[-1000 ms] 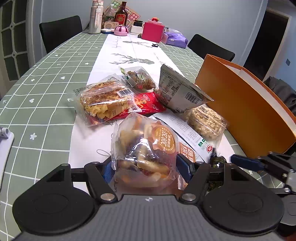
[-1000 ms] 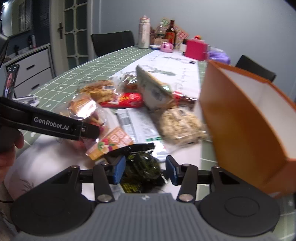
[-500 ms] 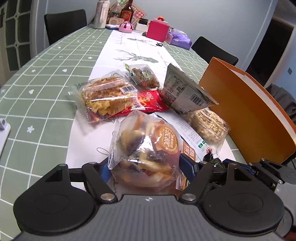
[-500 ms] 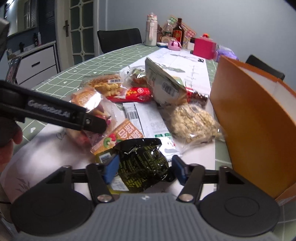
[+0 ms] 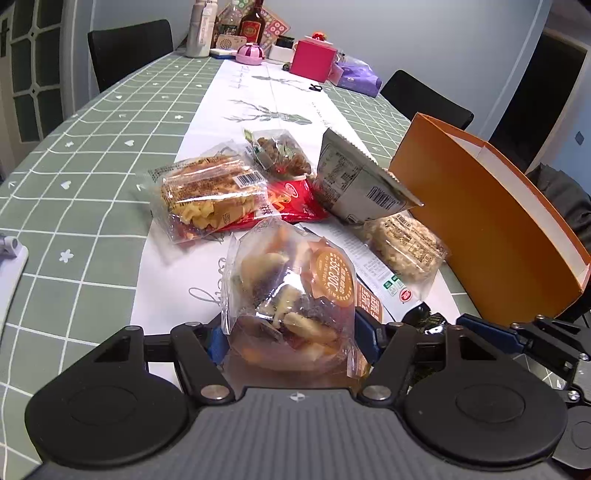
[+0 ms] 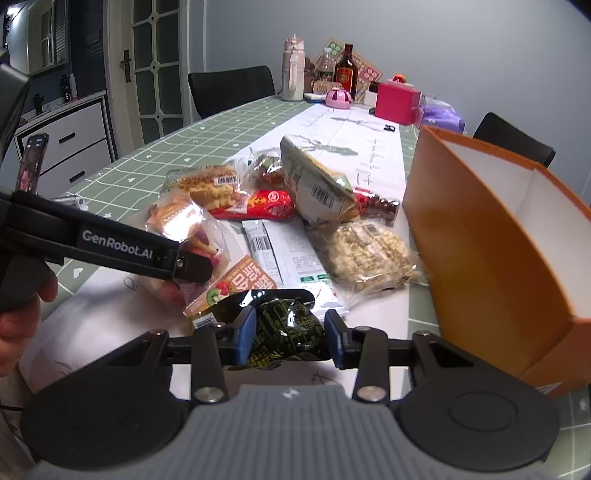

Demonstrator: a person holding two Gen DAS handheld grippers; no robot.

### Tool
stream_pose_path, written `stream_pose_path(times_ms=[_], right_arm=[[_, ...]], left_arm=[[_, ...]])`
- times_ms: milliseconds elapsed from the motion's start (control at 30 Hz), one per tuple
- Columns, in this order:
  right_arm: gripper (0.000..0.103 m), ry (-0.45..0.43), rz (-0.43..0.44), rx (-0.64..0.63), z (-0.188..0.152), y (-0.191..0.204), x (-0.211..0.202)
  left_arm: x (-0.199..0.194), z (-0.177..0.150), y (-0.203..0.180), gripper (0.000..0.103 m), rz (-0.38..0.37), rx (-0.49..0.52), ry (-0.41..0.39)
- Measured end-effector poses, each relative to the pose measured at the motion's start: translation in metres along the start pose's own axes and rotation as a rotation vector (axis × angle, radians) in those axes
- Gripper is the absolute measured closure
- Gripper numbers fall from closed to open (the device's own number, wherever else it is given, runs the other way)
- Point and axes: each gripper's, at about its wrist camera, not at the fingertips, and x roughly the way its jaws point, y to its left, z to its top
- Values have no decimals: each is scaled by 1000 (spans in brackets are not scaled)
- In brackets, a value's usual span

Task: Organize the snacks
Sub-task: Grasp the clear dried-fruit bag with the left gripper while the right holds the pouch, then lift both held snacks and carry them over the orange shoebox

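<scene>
My left gripper (image 5: pixel 290 341) is shut on a clear bag of mixed veggie chips (image 5: pixel 291 295) with an orange round label; the bag also shows in the right wrist view (image 6: pixel 184 236). My right gripper (image 6: pixel 290 338) is shut on a small black-and-gold packet (image 6: pixel 286 332), held just above the table. An open orange box (image 6: pixel 491 251) with a white inside stands to the right; it also shows in the left wrist view (image 5: pixel 491 221). Loose snacks lie between: a waffle pack (image 5: pixel 210 192), a red pack (image 5: pixel 291 201), a grey bag (image 5: pixel 354 181), a puffed rice cake (image 5: pixel 404 242).
A white runner (image 5: pixel 258 96) crosses the green checked tablecloth (image 5: pixel 74 166). Bottles (image 5: pixel 201 27), a pink box (image 5: pixel 312 59) and a purple bag (image 5: pixel 356 75) stand at the far end. Black chairs (image 5: pixel 129 48) surround the table. A white device (image 5: pixel 7 266) lies at the left edge.
Both grippers have lifted a little with their packs. The black packet now sits higher between the right fingers. The right gripper has edged closer to the orange box.
</scene>
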Motion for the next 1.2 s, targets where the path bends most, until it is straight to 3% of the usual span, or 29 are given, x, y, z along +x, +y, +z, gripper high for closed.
stream_pose_path(times_ms=[267,767,800,833,967,1067,1200], right_arm=[[66,-1,13,4,11,-11,-21],[70,-6,20,-161,68,-39,-69],[73,-9,13,-173,72,-42,-72],[102,-16,-2,-186,77,-46,-75],[103,-41,-47,-179,97,-69,-85],[103,-6,-6,-126,102,-85,-80],[103,42,45,-82,81,-83,-69]], left_arm=[[-21,7,-11,27,41,32,-22],[-51,53,-73,28,53,276,-60],[-52,58,-77,28,52,290,-64],[-53,62,-82,28,54,306,-70],[-58,79,-101,28,52,360,-107],[-55,85,-114,28,48,402,-114],[-44,75,-116,28,24,426,-73]])
